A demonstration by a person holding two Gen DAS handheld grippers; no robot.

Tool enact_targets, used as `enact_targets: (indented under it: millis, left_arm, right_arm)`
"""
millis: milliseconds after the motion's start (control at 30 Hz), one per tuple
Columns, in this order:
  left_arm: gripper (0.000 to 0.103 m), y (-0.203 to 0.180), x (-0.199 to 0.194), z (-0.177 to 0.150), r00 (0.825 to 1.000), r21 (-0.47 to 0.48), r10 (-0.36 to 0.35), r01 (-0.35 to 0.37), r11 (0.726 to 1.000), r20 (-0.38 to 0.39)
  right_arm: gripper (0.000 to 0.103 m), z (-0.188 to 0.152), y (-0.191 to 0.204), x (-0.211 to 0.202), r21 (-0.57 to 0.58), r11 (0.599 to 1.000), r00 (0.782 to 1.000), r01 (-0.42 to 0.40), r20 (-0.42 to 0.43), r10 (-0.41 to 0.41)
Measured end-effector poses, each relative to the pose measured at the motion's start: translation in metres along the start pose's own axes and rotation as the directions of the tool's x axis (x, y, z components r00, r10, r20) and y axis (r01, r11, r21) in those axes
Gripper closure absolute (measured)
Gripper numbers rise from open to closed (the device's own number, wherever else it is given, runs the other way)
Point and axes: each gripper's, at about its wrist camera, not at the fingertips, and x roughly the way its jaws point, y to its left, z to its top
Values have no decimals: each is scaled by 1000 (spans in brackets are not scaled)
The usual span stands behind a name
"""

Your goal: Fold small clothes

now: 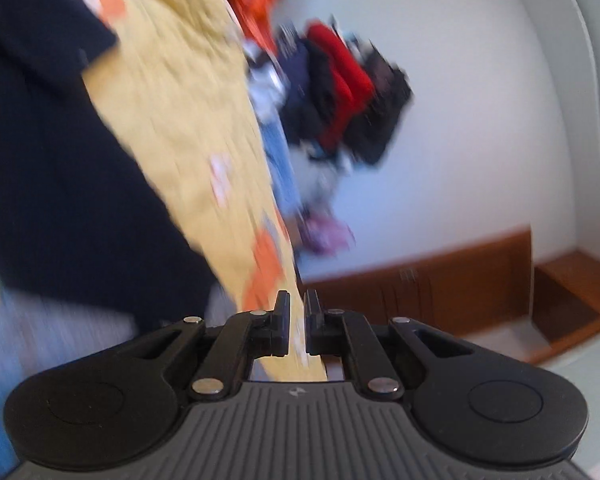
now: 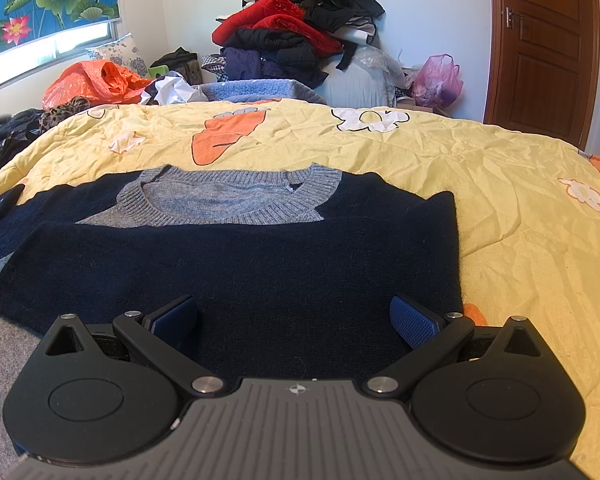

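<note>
A navy and grey knit sweater [image 2: 236, 264] lies flat on the yellow bedspread [image 2: 500, 200], its right side folded in and its grey collar facing away from me. My right gripper [image 2: 294, 320] is open and empty, its blue pads [image 2: 414, 322] just above the sweater's near edge. In the tilted, blurred left wrist view the navy sweater [image 1: 48, 168] fills the left side over the yellow bedspread [image 1: 172, 112]. My left gripper [image 1: 297, 320] has its jaws nearly together with nothing between them; the bedspread shows through the narrow gap.
A pile of red and dark clothes [image 2: 292, 36] stands behind the bed against the wall, also in the left wrist view [image 1: 340, 88]. An orange plastic bag [image 2: 92, 82] lies at back left, a pink bag [image 2: 438, 80] by the brown door [image 2: 540, 48].
</note>
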Motion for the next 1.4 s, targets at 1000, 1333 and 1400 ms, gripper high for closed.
enact_targets:
  millis: [1000,1333,1400]
  left_arm:
    - [0,52,-88,-101,987,475,149,-161,865,63]
    - [0,53,-88,-101,987,471,144,-159,868,68]
    - [0,53,-88,-101,987,471,145,-160,867,68]
  right_arm:
    - [10,136,295,175,384,666,486,-640,-468,737]
    - [86,124,314,206,363,715,557,-598,-453,696]
    - [86,127,305,191,343,696,564,-631,-413,715]
